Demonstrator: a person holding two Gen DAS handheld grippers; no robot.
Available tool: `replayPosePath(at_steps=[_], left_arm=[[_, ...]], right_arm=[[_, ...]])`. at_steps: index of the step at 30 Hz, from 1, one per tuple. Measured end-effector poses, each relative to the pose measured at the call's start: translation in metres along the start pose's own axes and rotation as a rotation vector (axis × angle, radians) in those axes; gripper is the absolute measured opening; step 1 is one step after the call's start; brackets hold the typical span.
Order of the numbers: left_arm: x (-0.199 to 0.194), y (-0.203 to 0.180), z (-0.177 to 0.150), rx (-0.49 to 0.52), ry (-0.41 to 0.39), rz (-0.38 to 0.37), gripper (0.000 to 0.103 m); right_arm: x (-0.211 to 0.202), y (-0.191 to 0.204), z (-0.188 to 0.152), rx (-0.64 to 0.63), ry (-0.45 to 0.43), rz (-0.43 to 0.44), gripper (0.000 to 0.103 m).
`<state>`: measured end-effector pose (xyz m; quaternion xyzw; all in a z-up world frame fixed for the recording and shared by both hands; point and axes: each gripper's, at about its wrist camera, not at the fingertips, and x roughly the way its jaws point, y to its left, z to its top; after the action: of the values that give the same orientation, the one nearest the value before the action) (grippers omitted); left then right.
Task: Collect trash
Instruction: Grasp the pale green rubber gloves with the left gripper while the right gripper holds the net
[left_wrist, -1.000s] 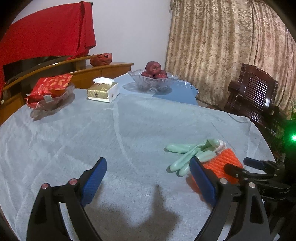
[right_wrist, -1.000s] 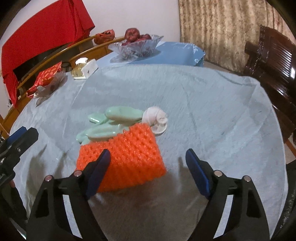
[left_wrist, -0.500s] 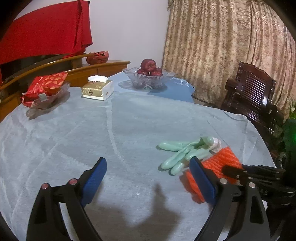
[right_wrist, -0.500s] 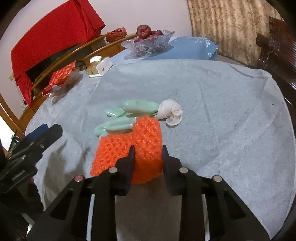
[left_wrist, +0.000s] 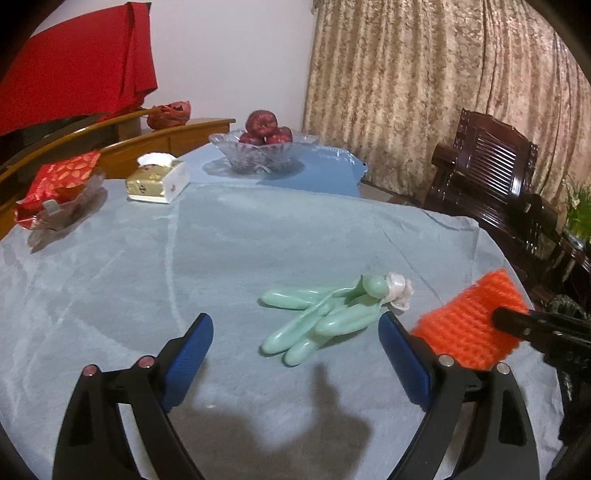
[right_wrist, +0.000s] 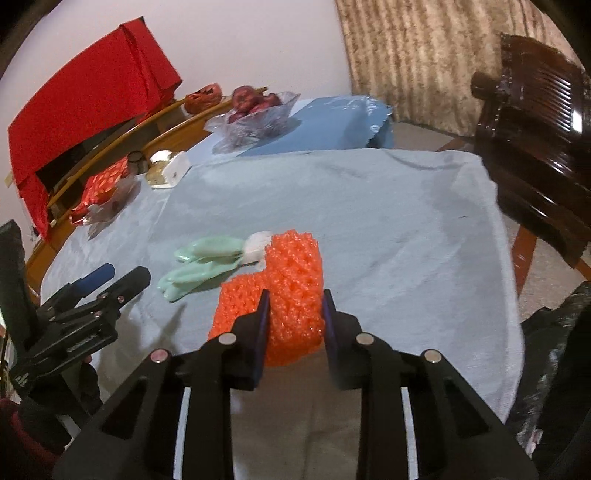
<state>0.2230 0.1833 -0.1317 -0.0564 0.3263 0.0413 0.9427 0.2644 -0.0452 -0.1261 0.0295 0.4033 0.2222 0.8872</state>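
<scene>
Above the tablecloth (right_wrist: 369, 221), right gripper (right_wrist: 293, 317) clamping orange foam net (right_wrist: 291, 280), left gripper (left_wrist: 295, 354) fingers wide.

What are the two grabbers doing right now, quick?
Left gripper: open, holding nothing, above the table near the green glove.
Right gripper: shut on the orange foam net, lifted off the table.

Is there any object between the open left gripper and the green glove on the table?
Nothing visible. The left gripper is open, and only bare tablecloth lies between its fingers and the green glove. The orange foam net is off to the side, held in the right gripper.
</scene>
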Motion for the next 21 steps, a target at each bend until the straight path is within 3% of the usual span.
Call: replayPosePath(at_steps=[9, 14, 18, 20, 21], left_arm=[[0.046, -0.011, 0.001, -0.003, 0.090, -0.004, 0.088], [0.066, -0.012, -0.002, -0.005, 0.178, -0.013, 0.080], [0.071, -0.009, -0.004, -0.019, 0.209, -0.019, 0.067], [0.070, -0.010, -0.004, -0.023, 0.207, -0.021, 0.053], [0.069, -0.010, -0.004, -0.019, 0.205, -0.030, 0.038]], right_arm=[[0.003, -0.016, 0.002, -0.005, -0.004, -0.023, 0.026], [0.008, -0.019, 0.001, 0.002, -0.002, -0.016, 0.026], [0.013, -0.019, -0.001, 0.008, 0.004, -0.011, 0.026], [0.015, -0.019, -0.002, 0.010, 0.009, -0.010, 0.026], [0.016, -0.019, -0.003, 0.011, 0.010, -0.010, 0.026]])
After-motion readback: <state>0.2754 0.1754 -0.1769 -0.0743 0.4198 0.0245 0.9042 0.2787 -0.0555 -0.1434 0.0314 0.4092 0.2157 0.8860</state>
